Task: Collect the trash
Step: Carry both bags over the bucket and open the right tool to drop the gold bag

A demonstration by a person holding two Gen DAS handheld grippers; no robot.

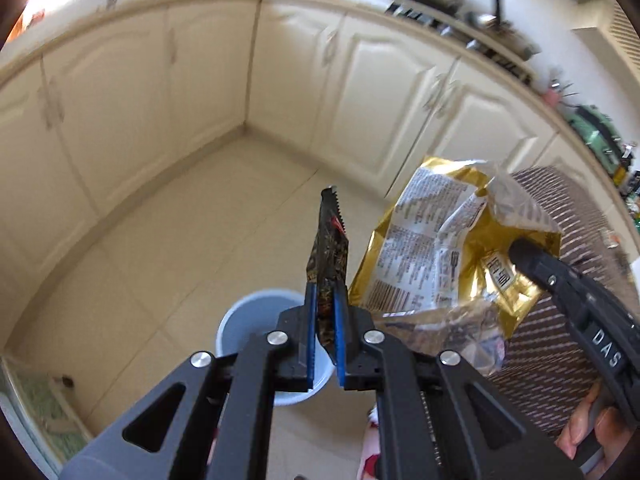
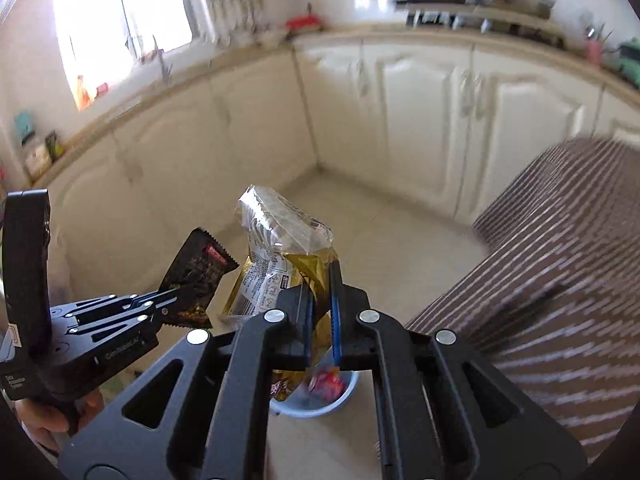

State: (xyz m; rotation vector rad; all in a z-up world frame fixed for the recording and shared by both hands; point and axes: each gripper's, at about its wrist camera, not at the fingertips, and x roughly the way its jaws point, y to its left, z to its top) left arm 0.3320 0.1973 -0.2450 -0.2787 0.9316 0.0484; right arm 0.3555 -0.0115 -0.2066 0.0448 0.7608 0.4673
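My left gripper point(image 1: 325, 300) is shut on a small black wrapper point(image 1: 330, 248) with a serrated edge, held upright above a pale blue bin point(image 1: 244, 320) on the floor. It also shows in the right wrist view point(image 2: 176, 304), with the black wrapper point(image 2: 198, 268). My right gripper point(image 2: 322, 284) is shut on a gold and clear snack bag point(image 2: 280, 256), held above the blue bin point(image 2: 320, 400), which holds some red trash. In the left wrist view the gold bag point(image 1: 440, 248) hangs from the right gripper point(image 1: 516, 252) at the right.
Cream kitchen cabinets point(image 2: 420, 120) form a corner ahead, with cluttered counters above. A brown striped surface point(image 2: 560, 260) stands to the right. The floor point(image 1: 180, 240) is beige tile. A green mat point(image 1: 36, 404) lies at the left edge.
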